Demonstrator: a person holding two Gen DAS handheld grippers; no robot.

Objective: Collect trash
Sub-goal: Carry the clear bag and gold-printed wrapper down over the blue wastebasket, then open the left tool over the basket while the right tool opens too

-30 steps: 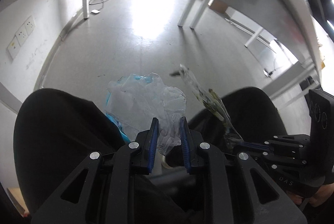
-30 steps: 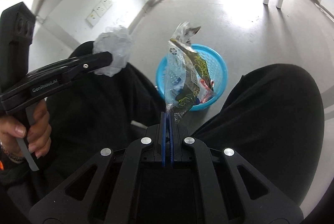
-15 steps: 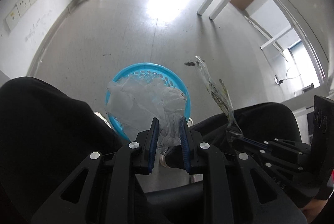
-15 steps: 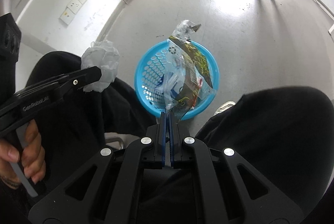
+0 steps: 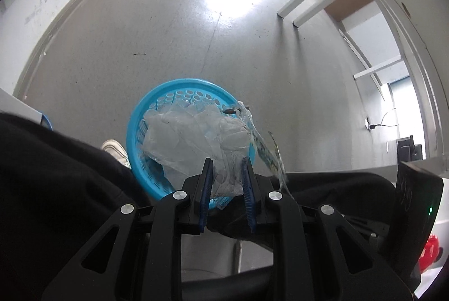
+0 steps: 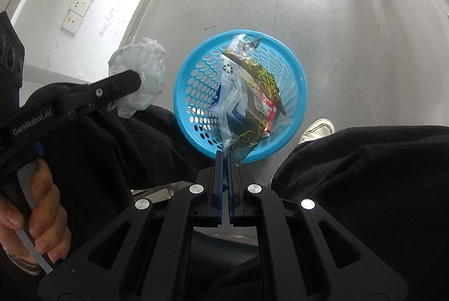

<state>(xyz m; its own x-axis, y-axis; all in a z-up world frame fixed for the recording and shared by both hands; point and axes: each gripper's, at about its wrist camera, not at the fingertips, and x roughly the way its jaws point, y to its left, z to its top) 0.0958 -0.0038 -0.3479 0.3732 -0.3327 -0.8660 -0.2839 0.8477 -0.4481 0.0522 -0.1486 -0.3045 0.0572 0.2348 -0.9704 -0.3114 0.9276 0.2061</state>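
A pale grey floor [image 6: 350,29] runs out to a white wall with sockets [image 6: 80,9] and some white table legs [image 5: 308,3], and on it, between the seated person's black-trousered knees, stands a round blue perforated plastic basket [image 6: 193,76]. A white shoe [image 6: 317,128] rests just beside the basket's rim. The right gripper [image 6: 224,158] has its blue pads pressed flat together on the bottom edge of a clear plastic snack wrapper with dark green, yellow and red print [image 6: 252,93], which stands up from the jaws and hangs over the basket's opening. The left gripper [image 5: 226,169] holds a crumpled wad of clear, milky plastic film [image 5: 196,132], its fingers only partly drawn in with the wad bunched between them. From the right wrist view that wad sits off to the left of the basket, above the person's left knee, not over the opening. The person's bare left hand [image 6: 33,211] wraps the grey handle.
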